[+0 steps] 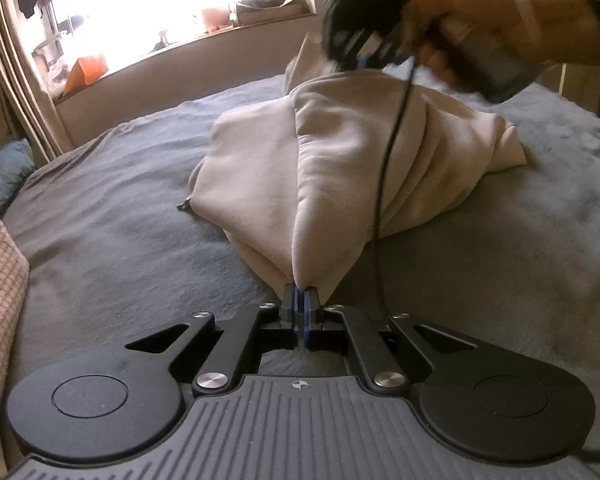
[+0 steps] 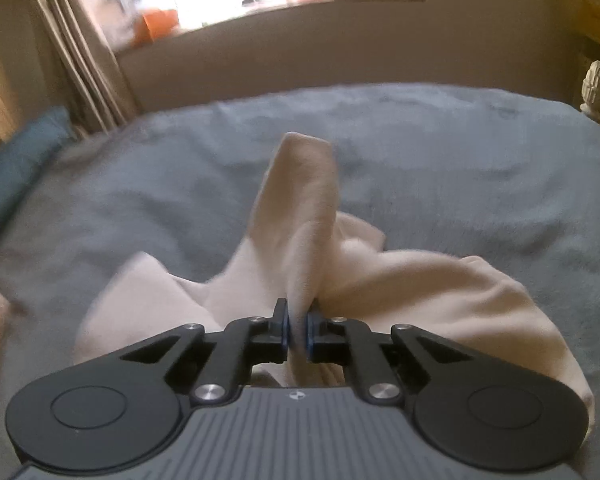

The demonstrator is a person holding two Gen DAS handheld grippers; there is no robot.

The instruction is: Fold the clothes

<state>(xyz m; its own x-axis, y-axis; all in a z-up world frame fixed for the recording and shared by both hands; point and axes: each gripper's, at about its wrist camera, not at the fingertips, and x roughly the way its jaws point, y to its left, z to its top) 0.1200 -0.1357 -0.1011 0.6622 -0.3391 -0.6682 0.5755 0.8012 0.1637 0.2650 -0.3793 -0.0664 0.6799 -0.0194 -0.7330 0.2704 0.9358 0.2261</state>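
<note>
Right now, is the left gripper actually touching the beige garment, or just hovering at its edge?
Touching. In the left wrist view, the left gripper is shut on a bunched corner of the beige garment, with fabric running straight into the closed pads.

My left gripper (image 1: 300, 300): black linkage arms with silver screws, blue-padded fingers (image 1: 310, 308), a ribbed grey body with a small crosshair mark behind them. My right gripper (image 2: 298, 316) matches it. On my right hand (image 1: 500, 28), a pale wristband, green sleeve; black cable (image 1: 388, 160) trailing below.
</note>
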